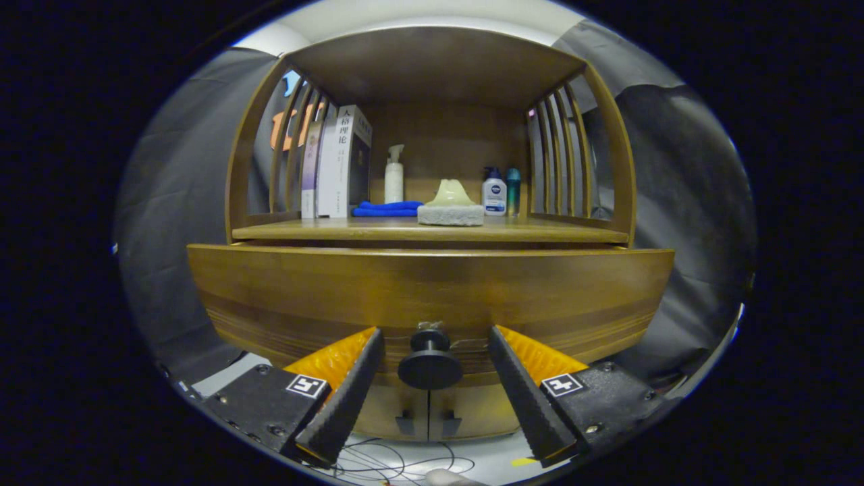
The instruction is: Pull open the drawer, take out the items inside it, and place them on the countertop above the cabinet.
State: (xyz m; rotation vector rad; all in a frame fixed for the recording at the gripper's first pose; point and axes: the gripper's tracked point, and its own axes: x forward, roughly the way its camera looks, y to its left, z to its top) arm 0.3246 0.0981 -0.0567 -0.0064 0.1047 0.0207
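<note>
The gripper has its two fingers spread apart, one on each side of the black round knob on the front of the wooden drawer. Neither finger touches the knob; it sits in the gap between them. The drawer front bulges toward the camera, and whether it is pulled out at all is hard to judge. What lies inside it is hidden.

Above the drawer is the bench, the top of the cabinet, roofed by a shelf with slatted sides. On it stand three books at the left; the white spine carries Chinese characters, too small to read surely. Beside them lies one folded blue cloth, with one white pump bottle behind it. In the middle sits a pale, cone-shaped thing on a grey sponge. To its right stand two bottles: a white one with a dark blue round logo and a teal one partly hidden behind it.

Thin wires trail on the floor below the fingers.
</note>
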